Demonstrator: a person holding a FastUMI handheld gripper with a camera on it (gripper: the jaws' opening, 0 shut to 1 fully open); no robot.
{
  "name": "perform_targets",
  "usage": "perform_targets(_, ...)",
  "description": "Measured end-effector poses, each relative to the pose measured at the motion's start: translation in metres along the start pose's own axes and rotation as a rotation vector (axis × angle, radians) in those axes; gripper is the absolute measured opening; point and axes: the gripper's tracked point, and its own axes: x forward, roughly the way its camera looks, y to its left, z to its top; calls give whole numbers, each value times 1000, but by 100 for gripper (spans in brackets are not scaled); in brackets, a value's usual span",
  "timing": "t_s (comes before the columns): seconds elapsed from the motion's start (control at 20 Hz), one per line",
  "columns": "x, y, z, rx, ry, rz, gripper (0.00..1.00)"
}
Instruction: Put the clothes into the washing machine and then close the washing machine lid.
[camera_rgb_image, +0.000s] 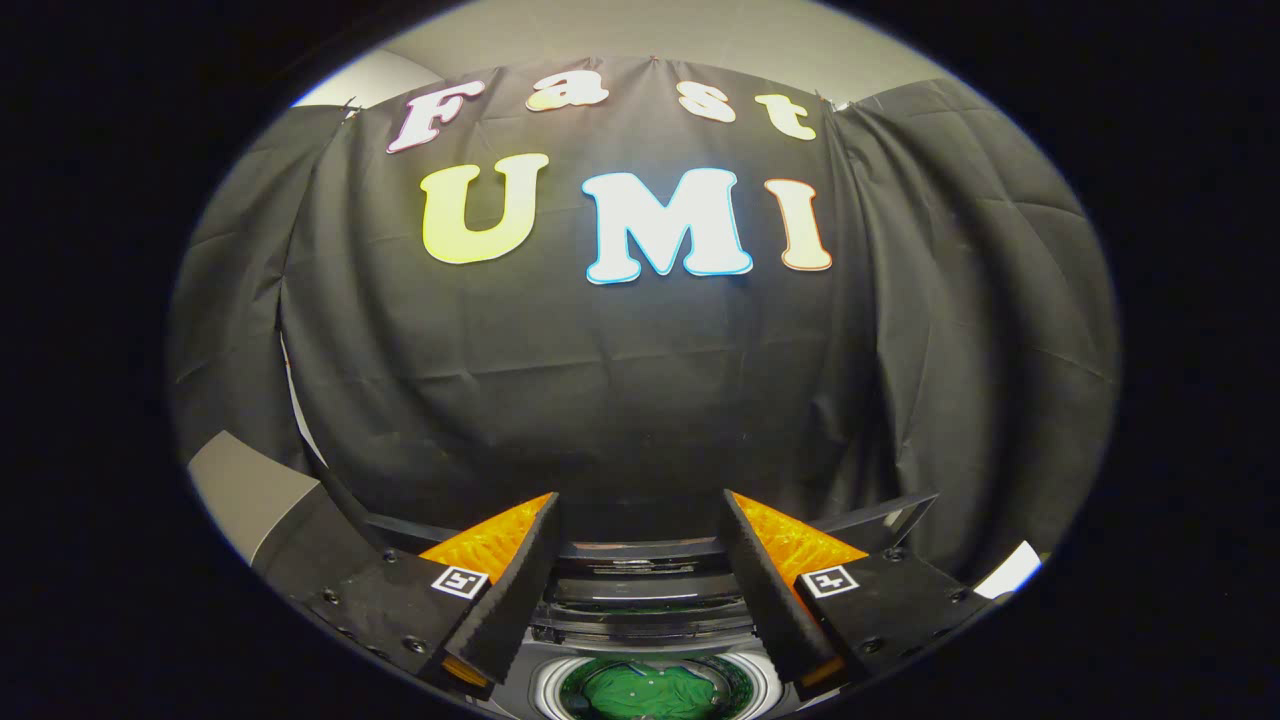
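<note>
My gripper is held high and stands open, with nothing between its fingers. Below and between the fingers I look down into the washing machine. Its round drum opening holds a green garment lying inside. The dark lid stands raised at the far side of the opening, seen edge-on just beyond the fingertips. The gripper is well above the machine and touches neither the garment nor the lid.
The booth's black cloth wall hangs close behind the machine. A grey panel slants at the left beside the machine. A small white patch shows at the right.
</note>
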Motion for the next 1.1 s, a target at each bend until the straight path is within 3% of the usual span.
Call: perform_targets(1.1, -71, -1, -38, -8, -45, 6, 98)
